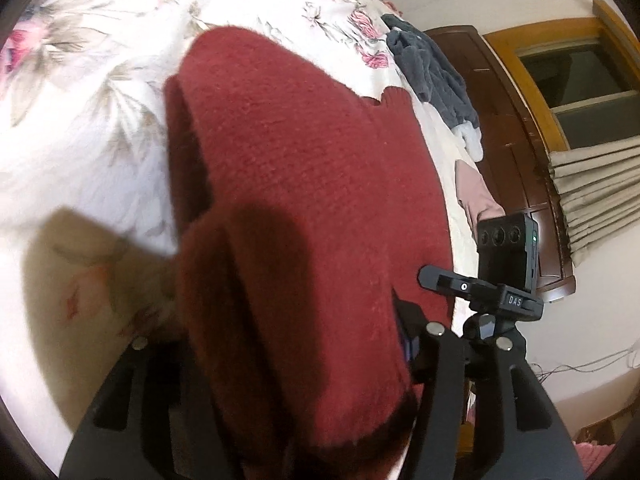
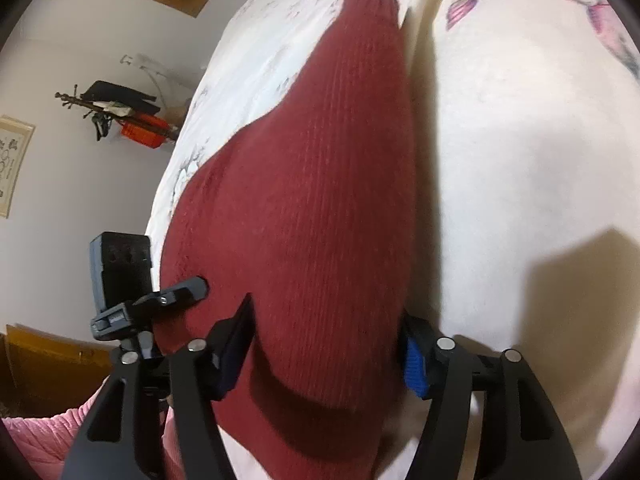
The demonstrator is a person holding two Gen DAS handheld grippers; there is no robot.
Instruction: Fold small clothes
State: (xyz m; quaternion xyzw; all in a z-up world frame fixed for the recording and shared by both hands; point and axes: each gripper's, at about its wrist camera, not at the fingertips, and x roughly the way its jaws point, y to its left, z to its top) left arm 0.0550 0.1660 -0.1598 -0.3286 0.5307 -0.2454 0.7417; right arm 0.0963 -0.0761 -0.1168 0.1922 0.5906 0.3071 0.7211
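Observation:
A dark red knit sweater (image 1: 304, 152) lies across a white floral bedsheet (image 1: 80, 120). Its near end is bunched up and raised between the fingers of my left gripper (image 1: 288, 352), which is shut on it. The fabric hides the left finger, and only the right blue pad (image 1: 408, 344) shows. In the right wrist view the same sweater (image 2: 320, 184) stretches away over the sheet (image 2: 520, 160) to a ribbed cuff at the top. My right gripper (image 2: 324, 352) is shut on a thick fold of it, and a shadow falls on the bed beneath.
A dark grey fleecy garment (image 1: 432, 76) and a pink cloth (image 1: 476, 192) lie at the bed's far edge by a dark wooden headboard (image 1: 512, 128). Beyond are a wood-framed window (image 1: 580, 80) and a curtain (image 1: 600, 200). A coat rack (image 2: 120, 112) stands by the wall.

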